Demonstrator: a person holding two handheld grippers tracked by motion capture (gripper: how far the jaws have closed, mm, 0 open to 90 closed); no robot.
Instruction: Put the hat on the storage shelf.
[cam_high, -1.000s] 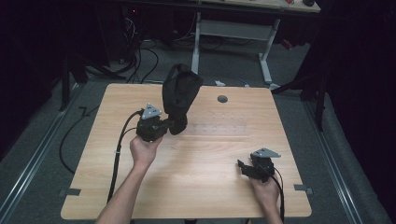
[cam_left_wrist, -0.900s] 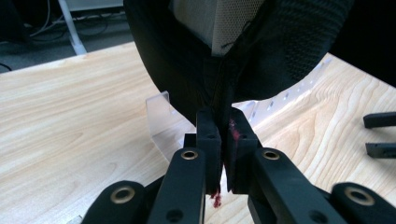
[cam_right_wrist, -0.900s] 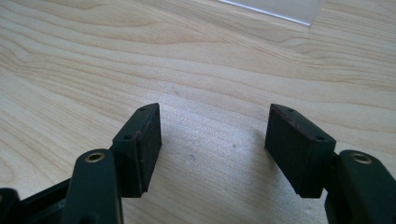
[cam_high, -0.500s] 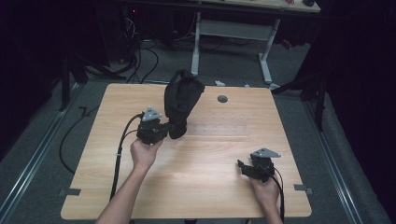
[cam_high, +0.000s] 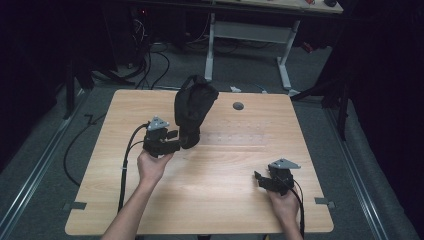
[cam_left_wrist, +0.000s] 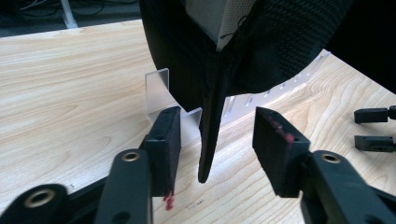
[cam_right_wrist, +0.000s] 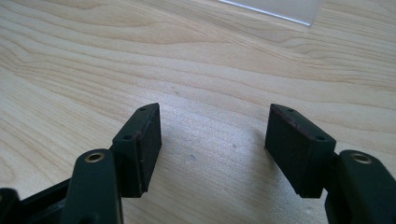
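A black cap (cam_high: 195, 102) stands tilted on a clear plastic stand (cam_left_wrist: 159, 91) at the table's back middle. Its brim (cam_left_wrist: 212, 130) hangs down, edge on, between the jaws of my left gripper (cam_high: 181, 141). That gripper (cam_left_wrist: 215, 140) is open, with a gap between each pad and the brim. My right gripper (cam_high: 259, 179) rests near the front right of the table, open, with bare wood between its jaws (cam_right_wrist: 212, 135). The left gripper view also catches its two fingertips (cam_left_wrist: 373, 128) at the far right.
The wooden table (cam_high: 210, 200) has a round grey grommet (cam_high: 238, 106) behind the cap. A clear plastic sheet edge (cam_right_wrist: 280, 9) lies flat ahead of the right gripper. Cables (cam_high: 150, 65) and another table's white legs (cam_high: 282, 55) stand on the floor beyond.
The cap's top has dropped lower and tipped more toward the right. My left gripper has drawn back slightly toward the person. The right gripper has stayed put.
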